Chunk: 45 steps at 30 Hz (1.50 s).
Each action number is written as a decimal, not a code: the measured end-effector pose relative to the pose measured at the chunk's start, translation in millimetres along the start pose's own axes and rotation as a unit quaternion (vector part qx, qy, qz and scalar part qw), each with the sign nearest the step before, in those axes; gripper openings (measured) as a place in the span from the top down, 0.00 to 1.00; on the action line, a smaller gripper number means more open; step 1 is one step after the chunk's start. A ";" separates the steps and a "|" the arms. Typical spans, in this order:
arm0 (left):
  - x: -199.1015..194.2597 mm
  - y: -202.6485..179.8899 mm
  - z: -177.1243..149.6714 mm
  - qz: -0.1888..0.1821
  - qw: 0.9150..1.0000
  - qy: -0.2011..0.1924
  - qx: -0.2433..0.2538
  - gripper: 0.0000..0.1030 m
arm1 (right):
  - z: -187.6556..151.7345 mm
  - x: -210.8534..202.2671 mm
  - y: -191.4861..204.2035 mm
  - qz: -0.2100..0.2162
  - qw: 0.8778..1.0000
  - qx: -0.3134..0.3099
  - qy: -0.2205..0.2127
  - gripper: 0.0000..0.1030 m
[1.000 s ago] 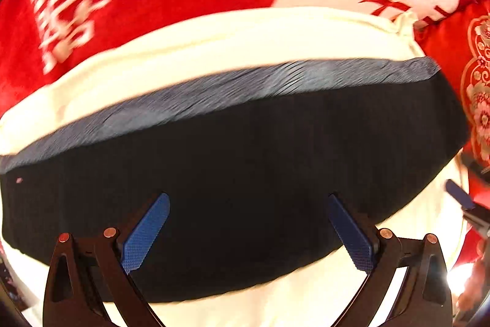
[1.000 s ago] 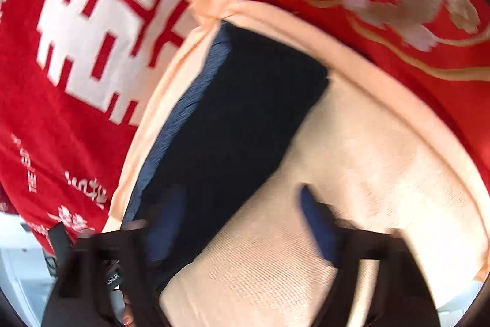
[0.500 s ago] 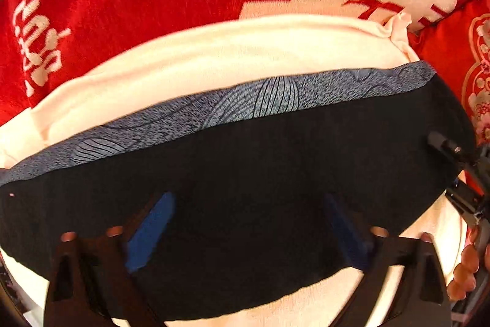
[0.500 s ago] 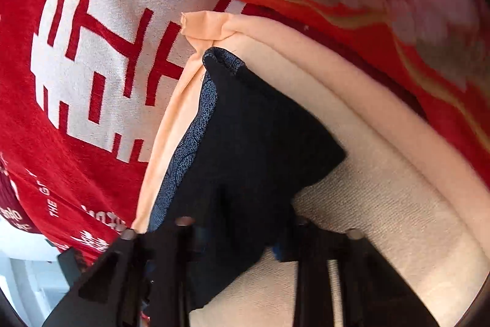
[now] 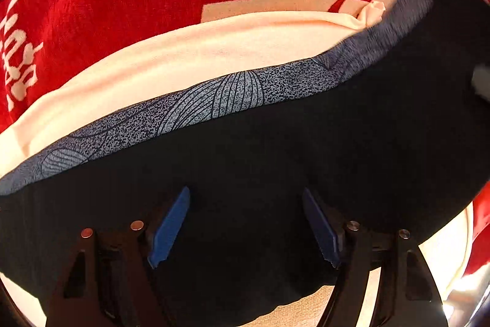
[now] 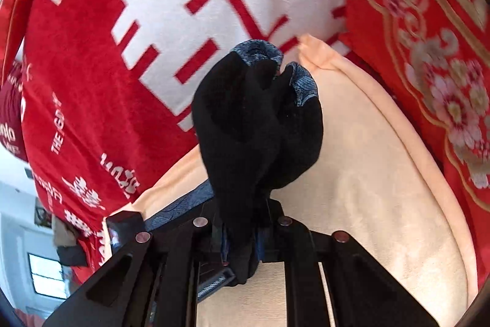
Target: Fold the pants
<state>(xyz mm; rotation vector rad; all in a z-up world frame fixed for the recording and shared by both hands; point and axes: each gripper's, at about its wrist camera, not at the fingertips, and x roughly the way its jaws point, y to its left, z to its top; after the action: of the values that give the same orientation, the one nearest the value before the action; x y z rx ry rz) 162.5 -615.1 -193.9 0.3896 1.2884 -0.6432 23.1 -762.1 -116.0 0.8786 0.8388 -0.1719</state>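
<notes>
The black knit pants with a speckled blue-grey patterned waistband (image 5: 232, 100) lie spread on a pale peach cushion-like pad (image 5: 183, 57), the waistband running along the far edge of the pants and the black body reaching back toward the left wrist camera. They look soft, thin and light, a limp stretchy fabric that will sag and bunch wherever it is not supported, and probably drag a little on the pad's nap rather than slide. At the end of the pants nearest the gold-embroidered red cushion (image 6: 428, 51), the right gripper (image 6: 242, 238) is clenched on a gathered corner of the fabric, so that a black bundle with two patches of waistband showing stands up out of its fingers, lifted off the pad. The left gripper (image 5: 245, 226) hovers over the black body of the pants with its blue-padded fingers (image 5: 168, 232) spread wide and nothing between them; whether the tips touch the cloth cannot be told. For a clean fold, the firmer waistband and the sewn edges seem the best places to pinch, since a grip in the middle of the panel would only pull up a loose tent. Beyond the pad, on the waistband side, lies a red plush blanket with a large white double-happiness character (image 6: 214, 5) and small white lettering.
</notes>
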 end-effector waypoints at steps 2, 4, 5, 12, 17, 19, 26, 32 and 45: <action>-2.5 4.4 -1.4 -0.006 1.000 -0.001 0.005 0.26 | -3.8 2.1 22.8 -0.010 0.999 -0.035 0.003 0.86; -4.6 9.2 1.4 -0.023 1.000 0.003 0.001 0.26 | -8.2 2.0 49.2 -0.021 0.997 -0.074 0.006 0.86; -6.7 13.5 2.3 -0.032 0.999 0.007 -0.004 0.26 | -10.9 3.0 64.1 -0.026 0.995 -0.095 0.008 0.86; -49.7 105.9 -19.3 -0.027 0.997 -0.009 -0.069 0.26 | -63.1 39.7 158.6 -0.064 0.969 -0.235 0.040 0.83; -70.7 204.3 -48.0 0.043 0.993 -0.003 -0.114 0.26 | -138.7 120.4 216.6 -0.111 0.934 -0.323 0.103 0.75; -68.9 239.4 -60.1 0.072 0.989 0.010 -0.131 0.26 | -180.0 163.1 232.8 -0.159 0.901 -0.376 0.146 0.71; -65.0 286.6 -77.1 0.076 0.982 0.022 -0.174 0.26 | -214.5 132.9 247.6 -0.124 0.910 -0.360 0.162 0.38; -30.0 268.0 -83.6 0.029 0.985 0.041 -0.164 0.11 | -168.7 121.7 168.5 0.049 0.981 0.004 0.188 0.38; -22.1 279.5 -100.5 0.012 0.981 0.030 -0.190 0.01 | -179.9 175.1 97.5 0.156 0.925 0.303 0.170 0.52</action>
<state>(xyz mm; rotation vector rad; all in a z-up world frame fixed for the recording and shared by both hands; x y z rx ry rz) 261.5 -335.4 -220.7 0.1094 1.4270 -0.3538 82.4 -532.6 -243.8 1.6479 0.9704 0.0086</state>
